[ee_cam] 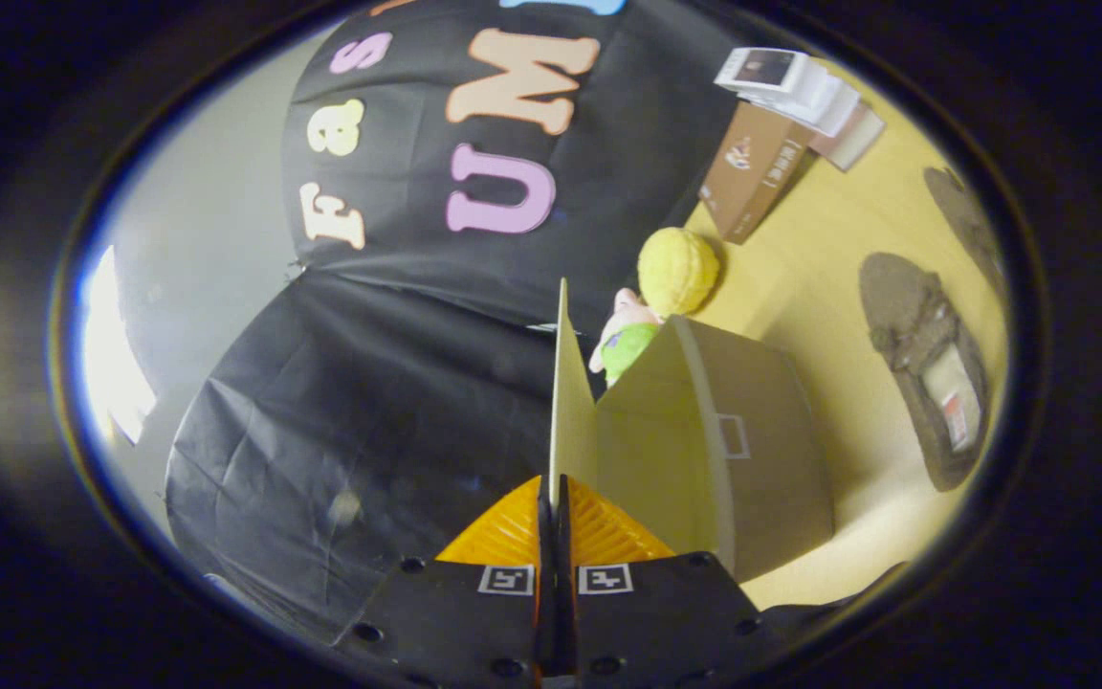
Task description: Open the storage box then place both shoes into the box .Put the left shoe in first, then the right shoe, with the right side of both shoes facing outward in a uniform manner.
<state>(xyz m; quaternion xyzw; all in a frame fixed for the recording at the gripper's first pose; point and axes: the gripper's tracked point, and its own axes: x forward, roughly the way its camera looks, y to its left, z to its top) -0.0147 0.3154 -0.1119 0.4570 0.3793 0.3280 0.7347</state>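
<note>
The gripper (553, 498) pinches the storage box (752, 459) lid (565, 402) edge-on, fingers closed, lifting it open; shoes (929, 368) wait on the tabletop (828, 258).

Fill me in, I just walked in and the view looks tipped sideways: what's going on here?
The handheld tool has its orange fingers pinched shut on the storage box's lid, swinging it open. The box sits on the yellow floor. Both brown shoes lie beyond it, not yet packed. A plush toy sits behind the box.
</note>
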